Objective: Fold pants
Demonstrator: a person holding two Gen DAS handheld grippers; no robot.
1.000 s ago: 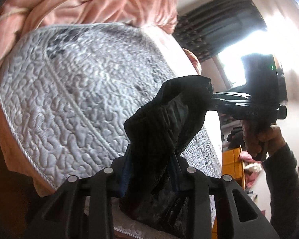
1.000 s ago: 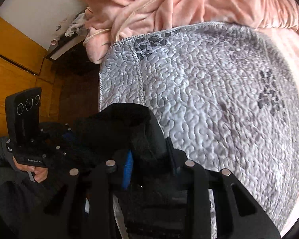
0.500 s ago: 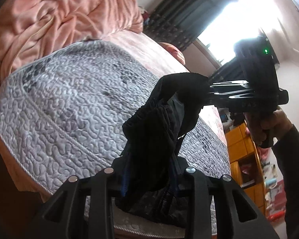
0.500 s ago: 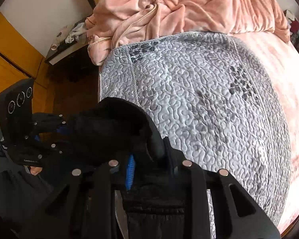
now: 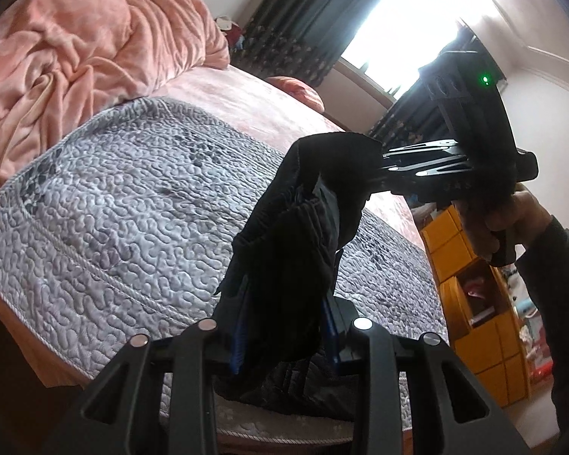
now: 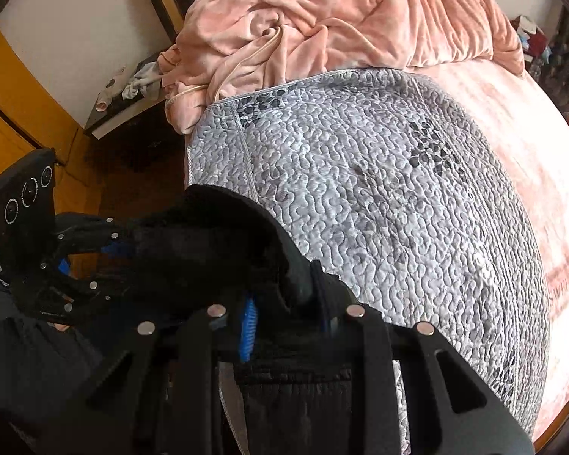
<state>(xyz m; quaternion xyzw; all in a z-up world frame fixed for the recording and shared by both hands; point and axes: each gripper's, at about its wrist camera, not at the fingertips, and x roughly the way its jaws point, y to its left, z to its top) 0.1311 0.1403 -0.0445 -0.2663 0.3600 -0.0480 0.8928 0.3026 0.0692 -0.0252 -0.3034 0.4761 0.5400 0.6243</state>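
Observation:
The black pants point(image 5: 292, 250) hang bunched in the air between both grippers, above the near edge of the bed. My left gripper point(image 5: 284, 341) is shut on one end of the cloth, which fills the gap between its blue pads. My right gripper point(image 5: 379, 167), held by a hand in a dark sleeve, is shut on the other end, higher up. In the right wrist view the pants point(image 6: 208, 242) stretch from the right gripper point(image 6: 286, 320) over to the left gripper point(image 6: 121, 246). More black cloth droops below the right gripper's fingers.
A grey quilted mattress cover point(image 5: 132, 208) spreads under the pants, with a crumpled pink blanket point(image 5: 76, 57) heaped at the head of the bed. Yellow cabinets point(image 5: 470, 303) stand to the right and a dark nightstand point(image 6: 125, 113) is beside the bed.
Both grippers have lifted the pants higher above the bed. The left gripper has rolled, so the bed sits more level in its view. More blanket and room show.

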